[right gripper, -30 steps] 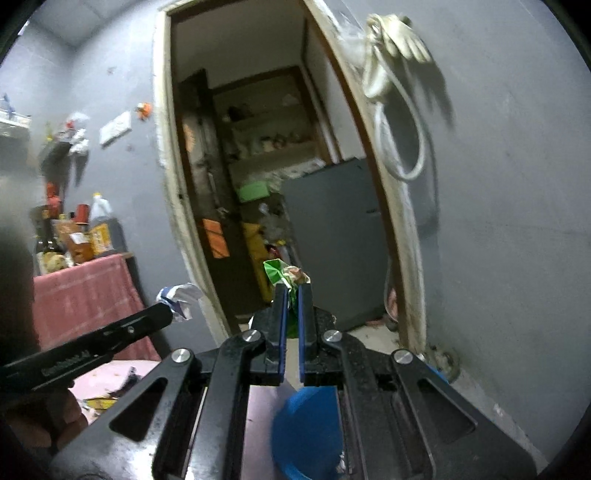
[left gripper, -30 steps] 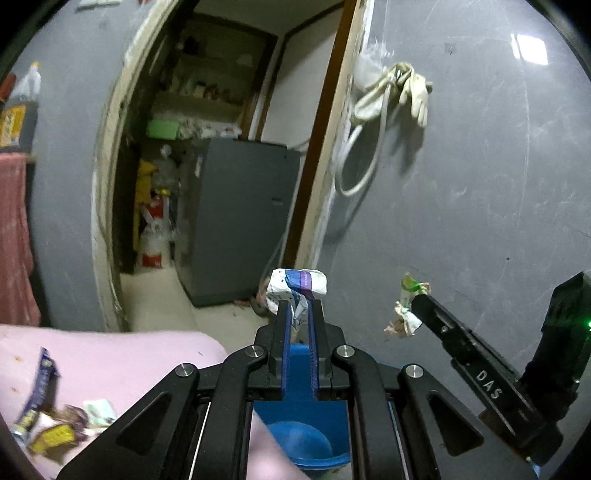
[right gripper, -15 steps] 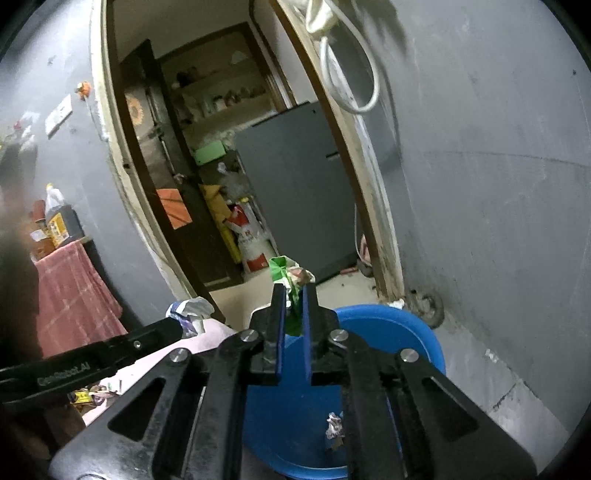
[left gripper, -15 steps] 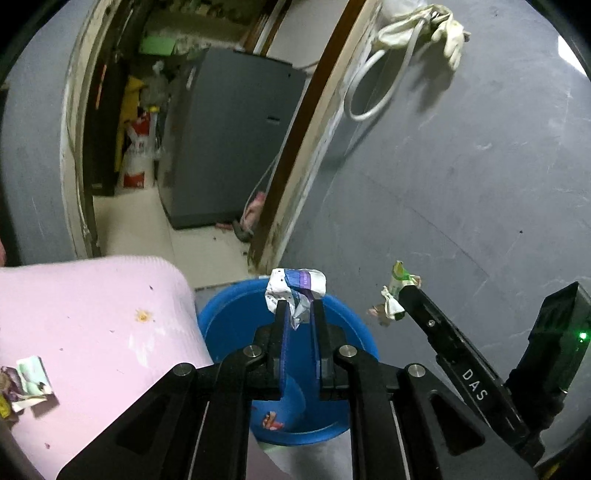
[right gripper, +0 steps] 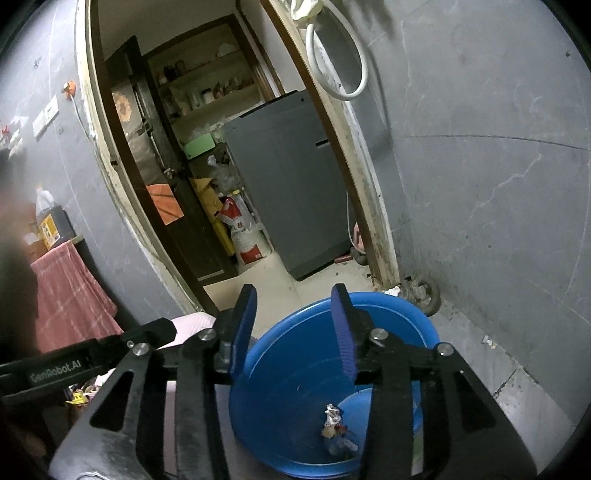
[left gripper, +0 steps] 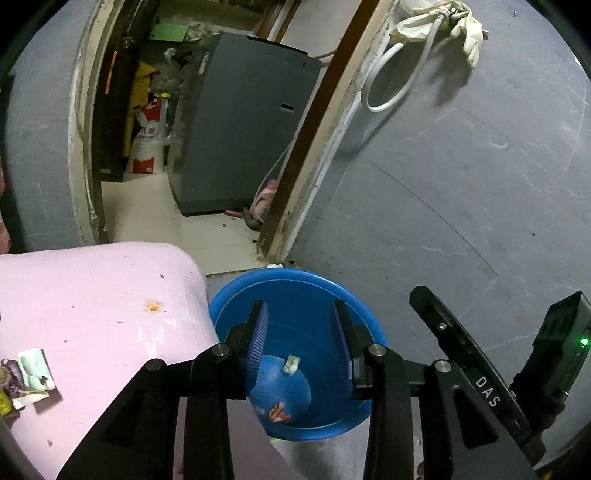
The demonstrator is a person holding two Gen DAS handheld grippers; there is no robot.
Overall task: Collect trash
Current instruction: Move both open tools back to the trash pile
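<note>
A blue plastic basin (left gripper: 325, 280) (right gripper: 424, 325) stands on the floor beside the pink mat. My left gripper (left gripper: 299, 317) hangs over it, jaws opening, nothing between them. A small pale scrap (left gripper: 291, 363) shows in the basin, and a red wrapper (left gripper: 279, 411) lies on its bottom. My right gripper (right gripper: 293, 301) also hangs over the basin, jaws opening and empty. Crumpled wrappers (right gripper: 334, 424) lie on the basin's floor. The right gripper's finger (left gripper: 436, 317) shows at the right of the left wrist view. More wrappers (left gripper: 33, 369) lie on the pink mat (left gripper: 92, 295).
A grey wall (left gripper: 461, 184) rises behind the basin. A doorway (left gripper: 155, 206) opens onto a tiled room with a grey cabinet (left gripper: 243, 129) and a red-white sack (left gripper: 147, 144). White hose and gloves (left gripper: 436, 22) hang on the wall. A red cloth (right gripper: 70, 295) covers a table at left.
Both grippers came down over the blue basin and opened. The white-purple wrapper left the left jaws and the green wrapper left the right jaws; both are gone from between the pads.
</note>
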